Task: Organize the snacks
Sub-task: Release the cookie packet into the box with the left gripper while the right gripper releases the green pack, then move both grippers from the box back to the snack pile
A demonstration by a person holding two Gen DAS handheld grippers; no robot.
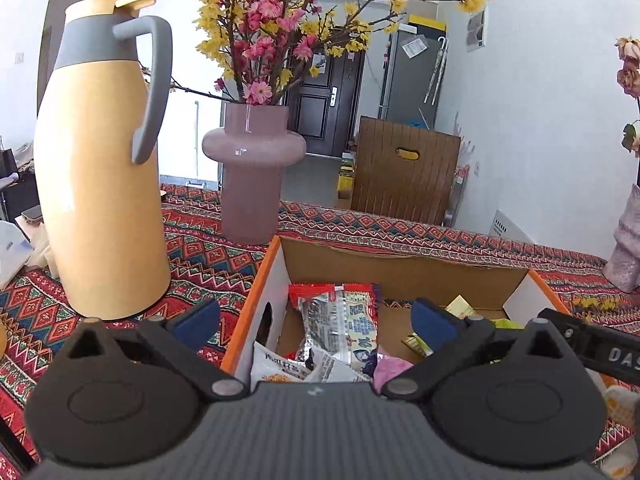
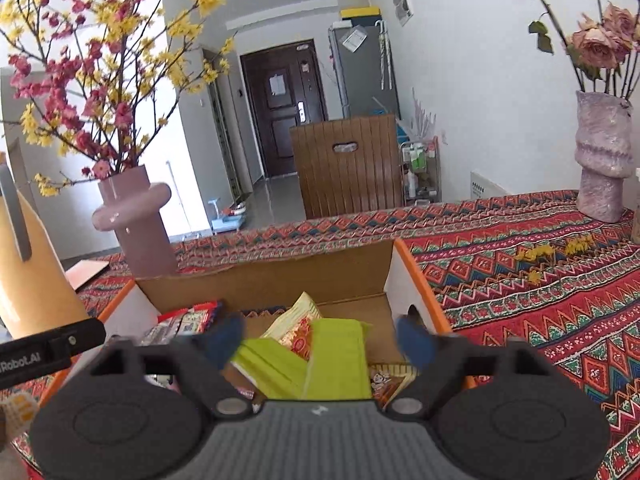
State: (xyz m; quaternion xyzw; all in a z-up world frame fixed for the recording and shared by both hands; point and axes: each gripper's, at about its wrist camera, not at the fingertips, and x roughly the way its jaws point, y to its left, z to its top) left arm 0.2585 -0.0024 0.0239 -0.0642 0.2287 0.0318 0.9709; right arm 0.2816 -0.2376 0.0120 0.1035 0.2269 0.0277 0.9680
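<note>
Both hands over the cardboard box (image 1: 400, 264) now, and it's already well stocked: a red-edged packet (image 1: 340, 320) and white packets on its left side, green packets (image 2: 340, 356) and a yellow-and-red one (image 2: 298, 326) on the right. My left gripper (image 1: 316, 318) has its fingers spread wide, nothing between them; my right gripper (image 2: 320, 338) is just as wide, gripping nothing, the green packets lying loose below it. I'd say most of the sorting is done, though I can't see any snacks left out on the worktop (image 2: 520, 300). Watch the surroundings: a tall yellow flask (image 1: 104, 184) and a pink vase (image 1: 252, 176) of blossom stand near the box's left corner, another vase (image 2: 604, 160) well off right
</note>
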